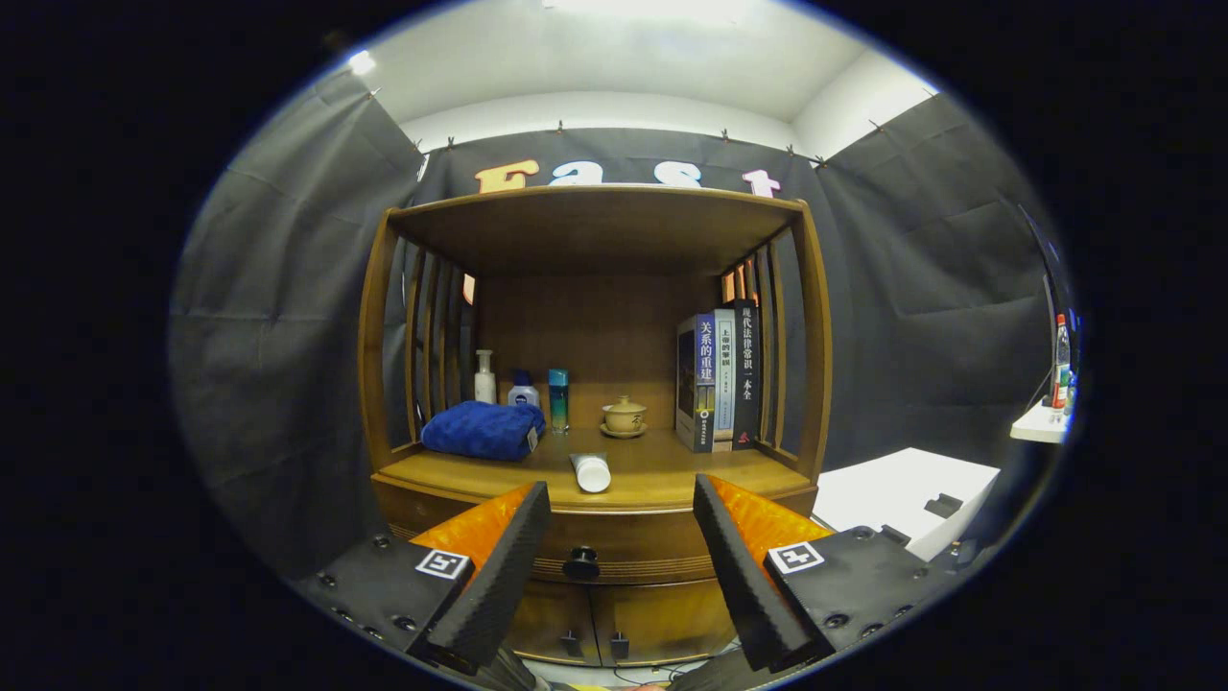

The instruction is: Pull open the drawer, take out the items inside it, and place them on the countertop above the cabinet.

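— Nearest item first?

— Claw (622, 566), held wide apart and empty, its two fingers (499, 566) splayed either side of the cabinet front. Nothing touches them.

— And between the fingers?

— Drawer (614, 542), shut, curved wooden front, with one dark round knob (581, 562) at about 12 o'clock from the claw's gap, just ahead of the fingers. Below the drawer, at 6 o'clock from the knob, two cupboard doors (614, 624) with small dark handles, closed as well.

— Above it?

— Desk (662, 475), the wooden top over the drawer. Near its front edge lies a white tube (591, 472) on its side, cap end toward us, roughly 12 o'clock from the knob.

— Further back?

— At 10 o'clock from the tube, a folded blue towel (483, 429). Behind the towel, three upright bottles (523, 387) in a row. At 1 o'clock from the tube, a small lidded teacup (624, 416) on its saucer. At 2 o'clock, a group of books (718, 379) standing upright against the right slatted side.

— Farthest?

— Wooden back panel and shelf roof (595, 206), then the dark cloth wall (911, 288). Off at 3 o'clock from the cabinet, a white table (902, 489).
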{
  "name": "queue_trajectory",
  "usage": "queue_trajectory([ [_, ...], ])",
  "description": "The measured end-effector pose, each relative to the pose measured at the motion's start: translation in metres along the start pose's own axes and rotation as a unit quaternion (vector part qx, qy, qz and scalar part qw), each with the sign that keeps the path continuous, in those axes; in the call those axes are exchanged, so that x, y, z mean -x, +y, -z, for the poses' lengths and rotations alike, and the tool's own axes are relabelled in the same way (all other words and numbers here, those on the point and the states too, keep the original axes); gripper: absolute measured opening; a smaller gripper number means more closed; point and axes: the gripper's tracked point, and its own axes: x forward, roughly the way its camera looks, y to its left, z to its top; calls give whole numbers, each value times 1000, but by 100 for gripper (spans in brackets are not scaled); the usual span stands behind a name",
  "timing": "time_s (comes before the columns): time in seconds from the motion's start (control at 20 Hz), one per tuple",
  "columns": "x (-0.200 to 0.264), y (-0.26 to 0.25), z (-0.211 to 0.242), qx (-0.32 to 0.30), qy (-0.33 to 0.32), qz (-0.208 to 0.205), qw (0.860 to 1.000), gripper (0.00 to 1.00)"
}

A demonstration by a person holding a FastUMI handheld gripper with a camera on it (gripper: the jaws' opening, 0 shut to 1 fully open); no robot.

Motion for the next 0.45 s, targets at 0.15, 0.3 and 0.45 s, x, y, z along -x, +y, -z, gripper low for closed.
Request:
queue_trajectory([
  [0.15,5,6,-8,7,-9,-1,1000,97],
  [0.3,9,15,-8,8,-5,-13,1000,97],
  [0.45,12,19,-6,12,-4,-20,1000,97],
])
